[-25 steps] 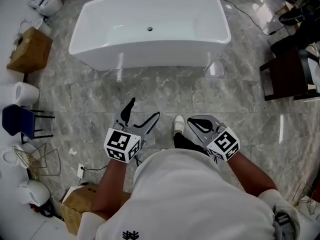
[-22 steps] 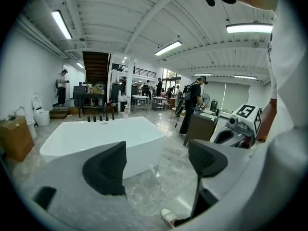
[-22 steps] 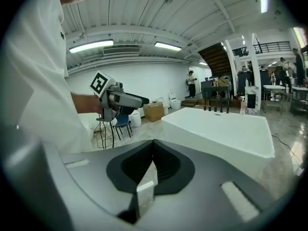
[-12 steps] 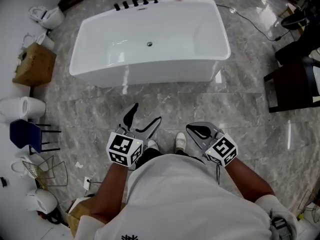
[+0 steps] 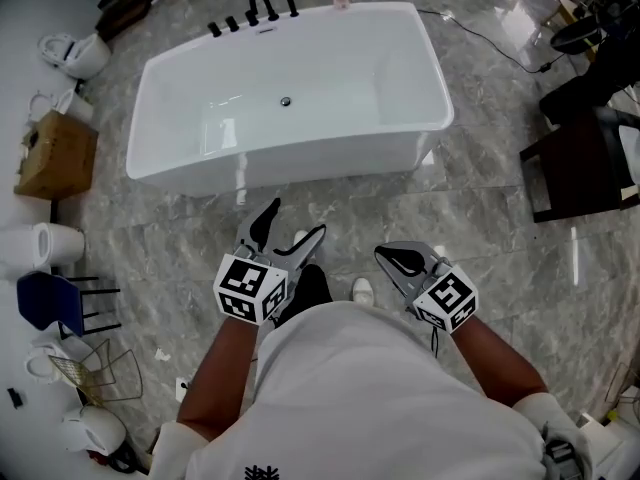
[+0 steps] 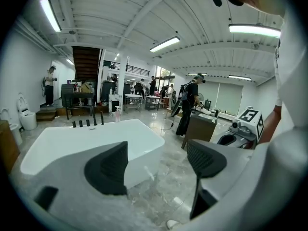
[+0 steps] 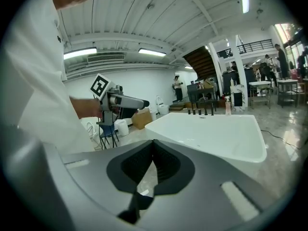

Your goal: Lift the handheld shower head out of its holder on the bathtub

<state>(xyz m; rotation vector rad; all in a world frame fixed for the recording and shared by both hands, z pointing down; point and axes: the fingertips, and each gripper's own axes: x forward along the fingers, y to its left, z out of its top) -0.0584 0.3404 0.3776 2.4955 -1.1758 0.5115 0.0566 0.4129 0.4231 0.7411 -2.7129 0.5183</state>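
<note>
Progress is nil: left gripper gapes empty and right gripper is closed on nothing, both well short of the tub. Shower head presumably stands in its holder among the black fittings on the far rim, though I cannot tell which it is.

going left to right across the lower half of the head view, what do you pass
blue chair → left gripper, open → white shoe → right gripper, shut
</note>
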